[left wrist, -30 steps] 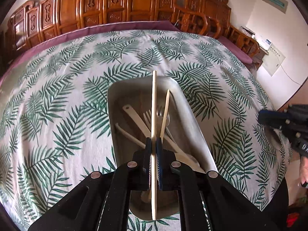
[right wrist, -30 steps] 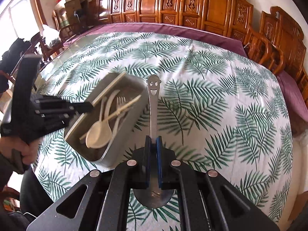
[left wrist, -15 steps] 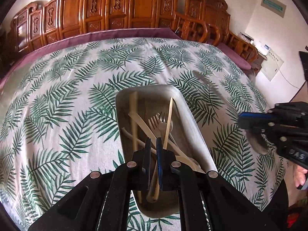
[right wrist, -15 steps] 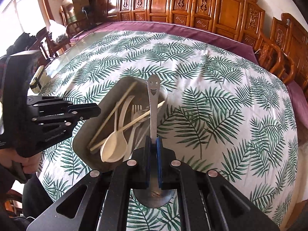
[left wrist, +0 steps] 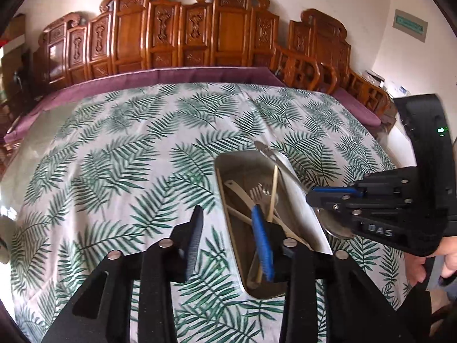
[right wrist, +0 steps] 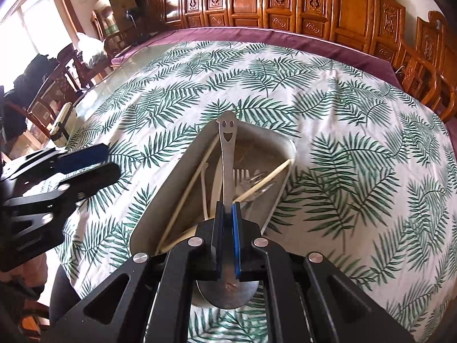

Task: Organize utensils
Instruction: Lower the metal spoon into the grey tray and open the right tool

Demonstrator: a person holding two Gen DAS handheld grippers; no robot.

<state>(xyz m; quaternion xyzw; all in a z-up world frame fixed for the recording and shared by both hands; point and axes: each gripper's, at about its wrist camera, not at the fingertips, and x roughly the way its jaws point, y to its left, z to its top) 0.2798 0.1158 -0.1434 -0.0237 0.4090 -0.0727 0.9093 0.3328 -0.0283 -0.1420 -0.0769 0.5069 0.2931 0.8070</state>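
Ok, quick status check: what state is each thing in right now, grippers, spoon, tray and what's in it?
left gripper: open, empty, beside the tray
right gripper: shut on the metal spoon
metal spoon: held above the tray, smiley handle end pointing forward, not yet released
tray: on the tablecloth, holding utensils
chopsticks: lying loose in the tray
fork: lying in the tray

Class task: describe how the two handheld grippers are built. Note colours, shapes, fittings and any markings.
Both are matte black, angular plastic frames with cut-out linkages and silver round bolts. On the left gripper, one finger has a blue ribbed pad; the other looks dark. The right gripper has a blue pad too; seen from the left wrist view, it bears pale "DAS" lettering and a small green light.
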